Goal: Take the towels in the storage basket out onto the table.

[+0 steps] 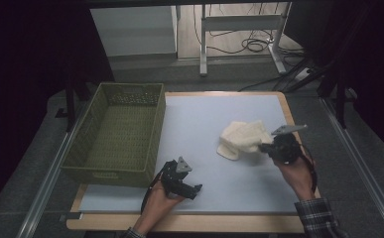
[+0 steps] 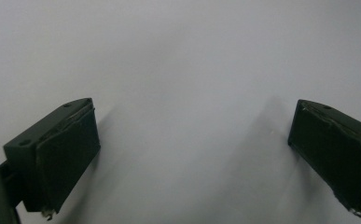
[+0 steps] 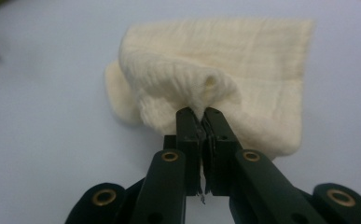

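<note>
Right tool pinches the cloth; left tool waits near.

Near left, the left tool (image 1: 182, 181) rests on the surface (image 1: 229, 178), jaws wide apart. Farther right, the right tool (image 3: 200, 122) is clamped on a fold of cream cloth (image 3: 243, 70), with the green basket (image 1: 112, 134) well apart to the left.
</note>
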{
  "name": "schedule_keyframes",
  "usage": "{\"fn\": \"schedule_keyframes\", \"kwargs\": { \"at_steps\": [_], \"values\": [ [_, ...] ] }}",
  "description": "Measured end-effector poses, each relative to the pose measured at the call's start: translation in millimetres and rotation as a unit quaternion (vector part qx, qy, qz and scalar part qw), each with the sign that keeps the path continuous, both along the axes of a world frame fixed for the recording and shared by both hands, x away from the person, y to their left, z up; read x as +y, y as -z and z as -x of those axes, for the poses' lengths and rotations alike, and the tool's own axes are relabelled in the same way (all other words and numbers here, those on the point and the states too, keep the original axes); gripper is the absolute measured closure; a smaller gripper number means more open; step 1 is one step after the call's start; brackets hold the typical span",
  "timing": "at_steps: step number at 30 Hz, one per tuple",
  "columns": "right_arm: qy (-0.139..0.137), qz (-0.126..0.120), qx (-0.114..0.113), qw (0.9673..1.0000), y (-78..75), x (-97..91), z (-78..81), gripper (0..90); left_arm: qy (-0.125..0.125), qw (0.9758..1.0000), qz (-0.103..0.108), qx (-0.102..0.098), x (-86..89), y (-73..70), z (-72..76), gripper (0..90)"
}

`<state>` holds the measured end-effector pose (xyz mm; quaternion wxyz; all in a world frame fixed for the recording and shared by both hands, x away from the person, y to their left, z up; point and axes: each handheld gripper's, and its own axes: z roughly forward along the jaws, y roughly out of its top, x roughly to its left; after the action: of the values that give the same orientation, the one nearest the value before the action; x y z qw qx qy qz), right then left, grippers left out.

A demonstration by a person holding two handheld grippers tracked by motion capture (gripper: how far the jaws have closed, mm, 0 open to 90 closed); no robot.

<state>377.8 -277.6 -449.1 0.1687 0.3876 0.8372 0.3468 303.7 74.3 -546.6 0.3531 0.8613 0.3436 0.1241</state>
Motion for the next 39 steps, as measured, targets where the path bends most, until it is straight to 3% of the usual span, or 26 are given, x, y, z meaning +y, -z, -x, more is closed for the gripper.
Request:
{"fn": "schedule_keyframes", "kwargs": {
  "at_steps": [1,2,5,7,9,11,14,15,19,21,22,25,29,34,39],
  "values": [
    [0.0,0.0,0.0,1.0,0.0,0.0,0.0,86.0,0.0,1.0,0.0,0.0,0.0,0.0,0.0,1.9],
    [0.013,-0.01,-0.009,0.9998,-17.6,-4.4,-9.8,86.0,0.0,1.0,0.0,0.0,0.0,0.0,0.0,1.9],
    [0.034,-0.019,-0.015,0.9991,-33.1,-10.0,-32.0,85.5,-0.002,1.0,0.002,0.001,-0.2,0.2,0.1,2.0],
    [0.054,-0.014,-0.02,0.9982,-34.8,-13.6,-47.7,82.8,-0.002,1.0,0.002,0.001,-0.2,0.2,0.1,2.0],
    [0.085,-0.012,-0.007,0.9963,-29.3,-21.0,-67.6,72.8,-0.002,1.0,0.002,0.001,-0.1,0.1,0.1,2.0],
    [0.112,-0.014,0.009,0.9936,-21.9,-29.3,-79.9,69.5,-0.002,1.0,0.002,0.001,0.0,0.1,0.1,2.0],
    [0.113,-0.022,0.011,0.9933,-18.9,-34.2,-78.9,68.1,-0.002,1.0,0.002,0.001,0.0,0.1,0.1,2.0],
    [0.106,-0.028,0.012,0.9939,-17.7,-36.3,-74.8,68.0,-0.002,1.0,0.002,0.001,-0.1,0.1,0.1,2.0],
    [0.083,-0.017,0.019,0.9962,-10.2,-41.9,-51.3,67.6,-0.002,1.0,0.002,0.001,-0.2,-0.1,0.1,2.1],
    [0.081,-0.017,0.021,0.9964,-8.1,-43.3,-47.8,67.6,-0.002,1.0,0.001,0.002,-0.2,-0.4,0.1,2.2],
    [0.076,-0.014,0.028,0.9966,0.0,-47.7,-38.4,67.6,0.0,1.0,0.004,0.0,-0.3,-1.5,0.1,3.3],
    [0.079,-0.013,0.035,0.9962,13.1,-55.2,-31.8,67.6,0.007,1.0,0.002,0.003,-3.5,-5.6,-4.5,14.0],
    [0.083,-0.032,0.047,0.9949,30.2,-62.9,-29.1,66.6,0.023,0.9996,0.015,0.007,-19.6,-18.6,-21.6,25.4],
    [0.069,-0.048,0.041,0.9956,37.6,-51.5,-31.5,58.1,0.046,0.9987,0.024,0.005,-49.1,-32.4,-50.1,36.2],
    [0.06,-0.056,0.023,0.9963,35.7,-36.5,-36.9,47.0,0.06,0.9977,0.032,0.005,-82.9,-34.7,-74.5,34.3]
  ]
}}
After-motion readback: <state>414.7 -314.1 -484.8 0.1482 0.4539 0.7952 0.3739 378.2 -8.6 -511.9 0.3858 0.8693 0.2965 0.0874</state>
